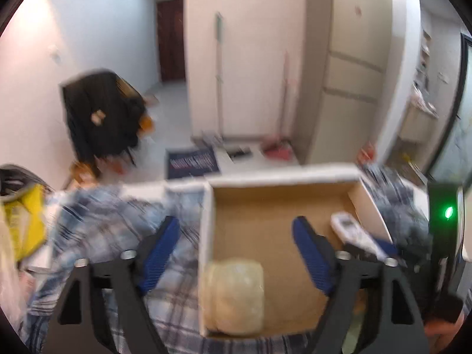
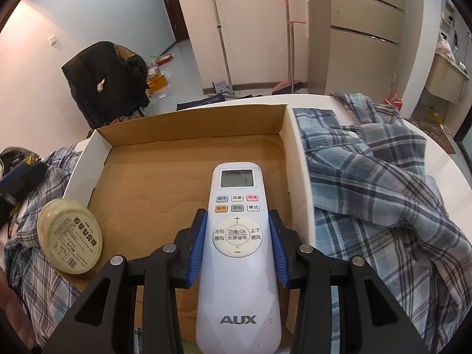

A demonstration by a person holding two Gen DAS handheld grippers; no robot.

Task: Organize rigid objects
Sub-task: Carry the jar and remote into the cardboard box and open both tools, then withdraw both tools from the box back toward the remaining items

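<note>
A shallow cardboard box (image 2: 188, 129) lies on a table over plaid cloth. My right gripper (image 2: 237, 230) is shut on a white AUX remote (image 2: 237, 236) and holds it over the box's right half. A cream round jar (image 2: 69, 237) lies on its side at the box's near left corner. In the blurred left wrist view, my left gripper (image 1: 236, 236) is open and empty above the jar (image 1: 234, 293), over the left wall of the box (image 1: 265, 224). The remote (image 1: 354, 233) and the right gripper show at the right there.
A blue plaid shirt (image 2: 377, 177) covers the round white table (image 2: 442, 159) right of the box, with more plaid cloth (image 1: 103, 230) on the left. A yellow bag (image 1: 23, 221) lies at the far left. A chair with a dark jacket (image 2: 103, 79) stands behind.
</note>
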